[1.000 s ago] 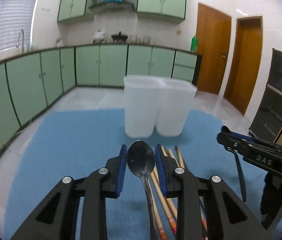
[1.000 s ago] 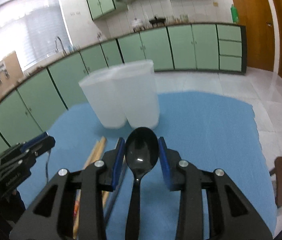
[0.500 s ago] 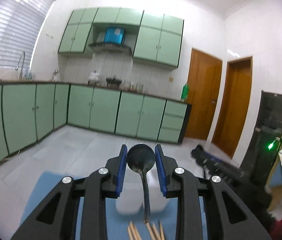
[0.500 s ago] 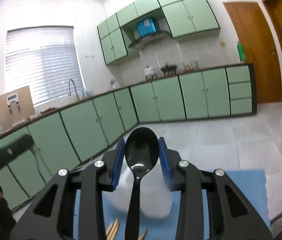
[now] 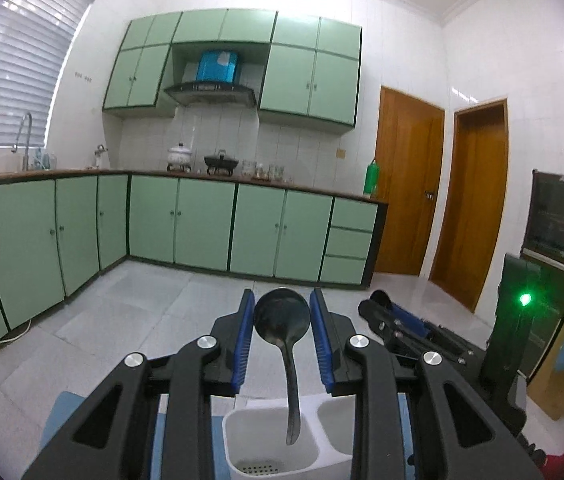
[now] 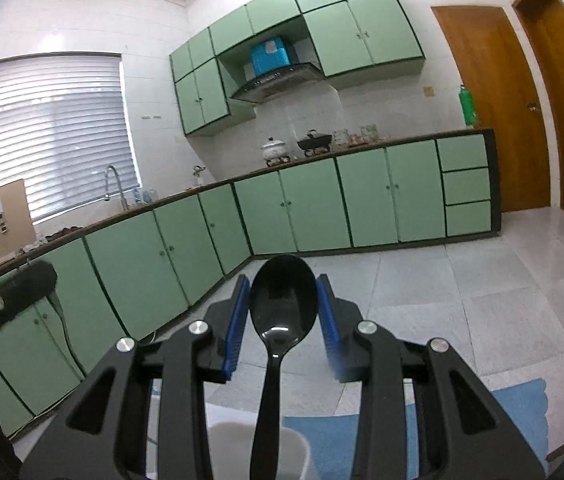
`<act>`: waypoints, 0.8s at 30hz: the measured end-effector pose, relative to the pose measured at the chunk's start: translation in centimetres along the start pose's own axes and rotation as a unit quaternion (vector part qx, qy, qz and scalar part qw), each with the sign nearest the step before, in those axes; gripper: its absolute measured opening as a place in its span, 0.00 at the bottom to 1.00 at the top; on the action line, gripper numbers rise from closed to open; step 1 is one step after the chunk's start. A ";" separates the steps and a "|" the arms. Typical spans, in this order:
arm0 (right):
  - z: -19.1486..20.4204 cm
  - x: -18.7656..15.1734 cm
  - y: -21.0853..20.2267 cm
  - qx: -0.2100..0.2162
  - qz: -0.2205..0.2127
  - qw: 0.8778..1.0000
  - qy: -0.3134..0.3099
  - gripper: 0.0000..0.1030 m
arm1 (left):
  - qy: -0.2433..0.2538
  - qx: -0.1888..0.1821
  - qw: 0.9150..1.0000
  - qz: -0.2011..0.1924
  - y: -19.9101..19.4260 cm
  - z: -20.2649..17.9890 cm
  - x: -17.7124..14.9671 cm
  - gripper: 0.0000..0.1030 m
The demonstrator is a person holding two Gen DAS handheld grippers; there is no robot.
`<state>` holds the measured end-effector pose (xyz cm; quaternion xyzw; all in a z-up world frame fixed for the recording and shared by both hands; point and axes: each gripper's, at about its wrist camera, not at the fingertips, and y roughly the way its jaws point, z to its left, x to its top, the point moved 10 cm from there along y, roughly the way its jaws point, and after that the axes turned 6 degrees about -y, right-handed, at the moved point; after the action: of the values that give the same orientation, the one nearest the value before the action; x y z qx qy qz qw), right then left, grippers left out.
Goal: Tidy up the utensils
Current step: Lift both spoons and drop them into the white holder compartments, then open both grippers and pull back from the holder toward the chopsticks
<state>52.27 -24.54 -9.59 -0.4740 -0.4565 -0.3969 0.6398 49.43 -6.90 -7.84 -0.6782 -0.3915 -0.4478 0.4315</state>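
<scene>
My left gripper [image 5: 282,308] is shut on a metal spoon [image 5: 284,320] by its bowl. The handle hangs down over the left compartment of a white two-compartment utensil holder [image 5: 237,436]. My right gripper [image 6: 283,292] is shut on a black plastic spoon [image 6: 282,308] by its bowl. Its handle hangs down over the white holder's rim [image 6: 221,428] at the bottom of the right wrist view. The right gripper also shows in the left wrist view [image 5: 402,320], to the right and slightly ahead.
A blue mat [image 6: 362,432] lies under the holder; it also shows in the left wrist view [image 5: 61,412]. Green kitchen cabinets [image 5: 201,228], a tiled floor and wooden doors [image 5: 406,184] lie beyond. The left gripper's body shows at the left edge of the right wrist view [image 6: 5,300].
Both grippers rose from the mat with their spoons and tilted up. The spoon handles now hang over the white holder. The chopsticks on the mat dropped out of view.
</scene>
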 end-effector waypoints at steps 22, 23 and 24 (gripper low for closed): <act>0.0 -3.6 -8.4 0.011 0.036 0.998 0.044 0.57 | -0.022 0.020 0.998 0.049 -6.2 1.8 -3.7 0.46; 0.1 -4.3 -9.6 0.012 0.045 0.998 0.047 0.60 | -0.022 0.022 0.998 0.055 -7.0 1.8 -4.3 0.49; 0.3 -5.2 -10.8 0.009 0.056 0.997 0.046 0.67 | -0.022 0.026 0.997 0.064 -8.1 1.9 -5.3 0.53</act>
<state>40.67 -26.45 -11.87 -0.4740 -0.4028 -0.3780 0.6857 40.98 -3.31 -11.34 -0.7004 -0.3680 -0.3935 0.4681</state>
